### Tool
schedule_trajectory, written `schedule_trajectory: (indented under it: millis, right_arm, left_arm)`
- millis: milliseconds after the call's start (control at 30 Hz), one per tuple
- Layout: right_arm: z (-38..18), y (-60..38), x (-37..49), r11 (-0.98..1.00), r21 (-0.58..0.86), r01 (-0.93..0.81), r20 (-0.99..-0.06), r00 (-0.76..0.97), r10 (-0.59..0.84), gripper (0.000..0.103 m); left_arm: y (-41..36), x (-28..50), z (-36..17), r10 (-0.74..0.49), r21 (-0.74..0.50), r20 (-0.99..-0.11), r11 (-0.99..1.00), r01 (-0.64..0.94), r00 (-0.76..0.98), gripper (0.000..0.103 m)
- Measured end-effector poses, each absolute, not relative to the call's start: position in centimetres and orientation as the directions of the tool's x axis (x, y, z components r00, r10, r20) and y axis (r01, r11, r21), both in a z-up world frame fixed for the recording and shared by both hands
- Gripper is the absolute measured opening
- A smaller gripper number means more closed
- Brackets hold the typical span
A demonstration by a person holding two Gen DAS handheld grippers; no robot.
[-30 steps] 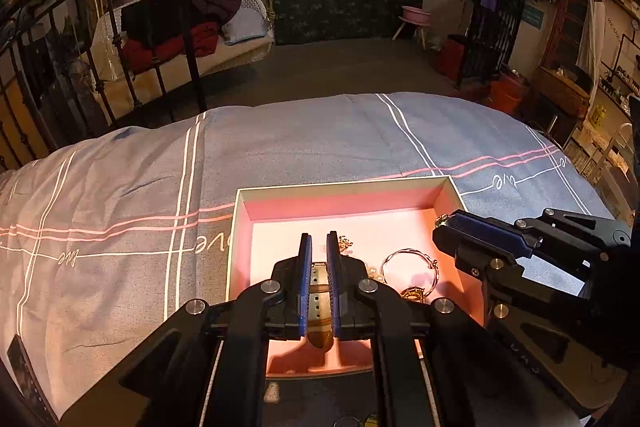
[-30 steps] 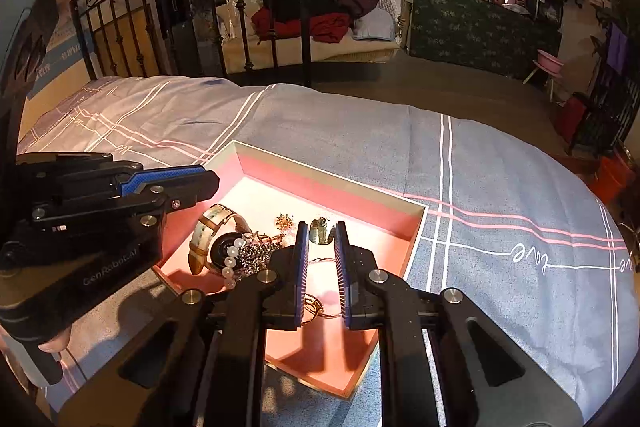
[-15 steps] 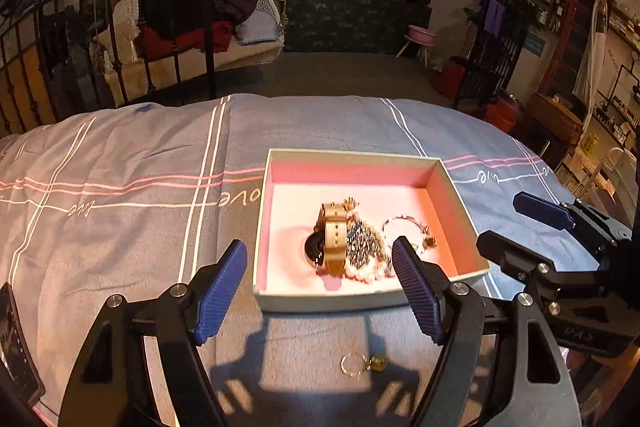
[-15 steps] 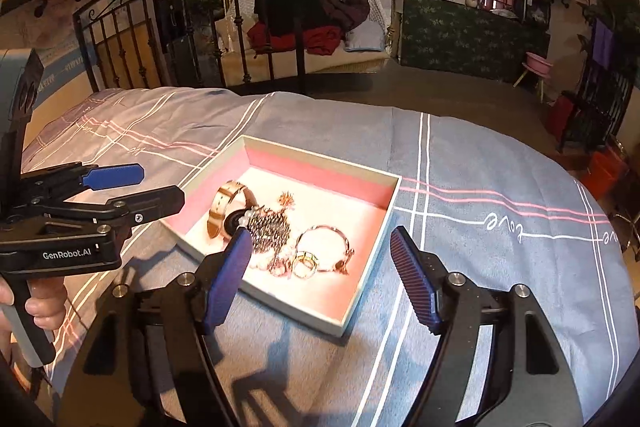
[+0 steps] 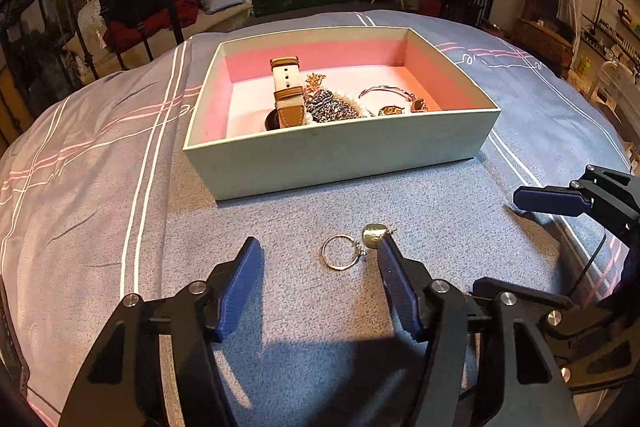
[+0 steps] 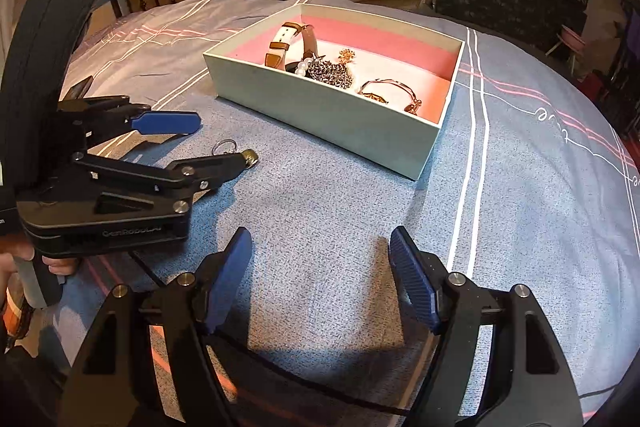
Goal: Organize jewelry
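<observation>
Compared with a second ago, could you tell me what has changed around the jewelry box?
Both grippers, shut over the box a second ago, opened and drew back. The left gripper now straddles the ring and gold piece on the bedspread; the right gripper is open over bare cloth. The watch and bracelet stayed in the box.

Warm, dim room light is falling from above and behind the cameras — the pale cardboard box with the pink lining (image 5: 340,151) is catching the brightest patch, its inside glowing orange-pink. Dark shadows are pooling on the grey-blue striped bedspread (image 6: 328,195) just ahead of each gripper's black arms. Fisheye bending is curving the far room and blackening the corners — the background is sitting murky, with the foreground staying sharp
</observation>
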State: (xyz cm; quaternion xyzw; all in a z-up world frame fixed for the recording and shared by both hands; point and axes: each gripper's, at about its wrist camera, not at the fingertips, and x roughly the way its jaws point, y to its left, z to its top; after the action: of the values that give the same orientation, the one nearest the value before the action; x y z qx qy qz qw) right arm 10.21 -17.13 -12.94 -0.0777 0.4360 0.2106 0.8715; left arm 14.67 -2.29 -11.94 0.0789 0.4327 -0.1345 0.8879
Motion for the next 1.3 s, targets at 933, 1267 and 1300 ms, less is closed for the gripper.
schedule_trajectory:
  millis: [933, 1267, 1300]
  right_arm:
    - [-13.1, -12.7, 13.1, 0.861, 0.056, -0.505, -0.826, 0.461, 0.324, 0.079]
    - [-13.0, -10.9, 14.4, 0.852, 0.057, -0.521, -0.830, 0.450, 0.331, 0.076]
    - [-13.0, -10.9, 14.4, 0.852, 0.059, -0.521, -0.829, 0.450, 0.332, 0.075]
  left_arm:
    - [0.6, 13.5, -11.3, -0.181, -0.056, -0.779, 0.974, 0.220, 0.601, 0.021]
    - [2.9, 13.7, -11.4, -0.186, -0.115, -0.781, 0.981, 0.155, 0.596, 0.021]
    - [3.0, 13.7, -11.3, -0.182, -0.112, -0.781, 0.982, 0.153, 0.597, 0.021]
